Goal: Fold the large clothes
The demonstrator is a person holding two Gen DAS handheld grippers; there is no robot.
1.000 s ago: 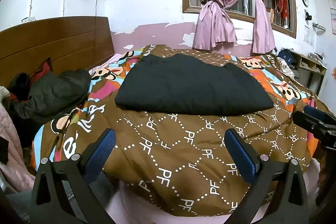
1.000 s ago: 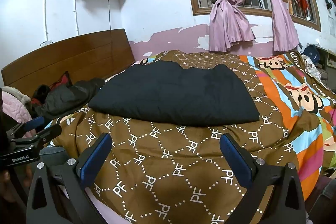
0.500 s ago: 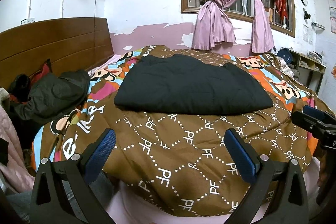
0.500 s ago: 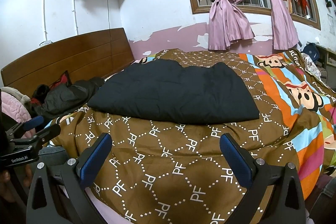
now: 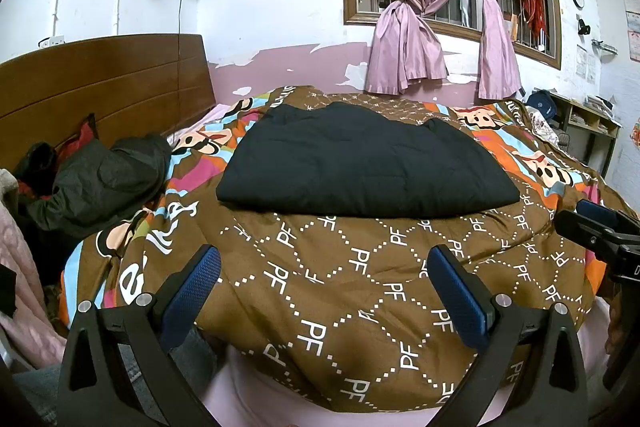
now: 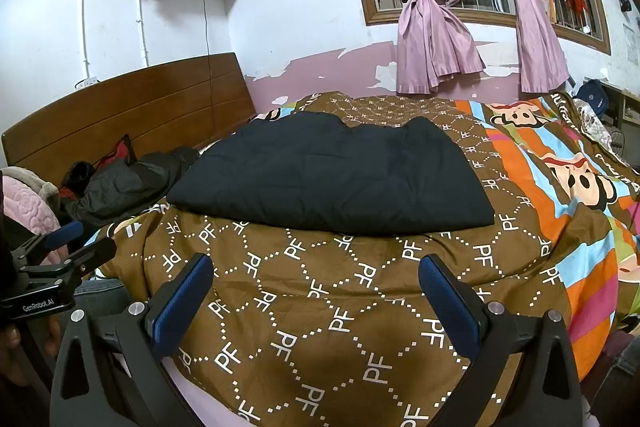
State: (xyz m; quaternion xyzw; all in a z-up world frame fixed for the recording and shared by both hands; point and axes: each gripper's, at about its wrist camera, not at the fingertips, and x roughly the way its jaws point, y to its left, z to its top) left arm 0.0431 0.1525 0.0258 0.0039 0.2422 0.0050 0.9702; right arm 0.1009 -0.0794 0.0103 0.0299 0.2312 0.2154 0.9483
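- We saw the folded black garment [image 5: 360, 163] lying on the bed's quilt [image 5: 360, 287], well beyond both claws.
- Left claw [image 5: 324, 291] and right claw [image 6: 316, 291] gaped wide, apparently holding nothing.

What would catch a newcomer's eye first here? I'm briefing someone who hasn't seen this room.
Probably the black folded garment, lying flat in the middle of the bed on a loud brown quilt printed with "PF" and cartoon monkeys. Next, the pink knotted curtains at the barred window behind the bed. Both the left hand-held gripper and the right hand-held gripper are open over the near edge, touching nothing.
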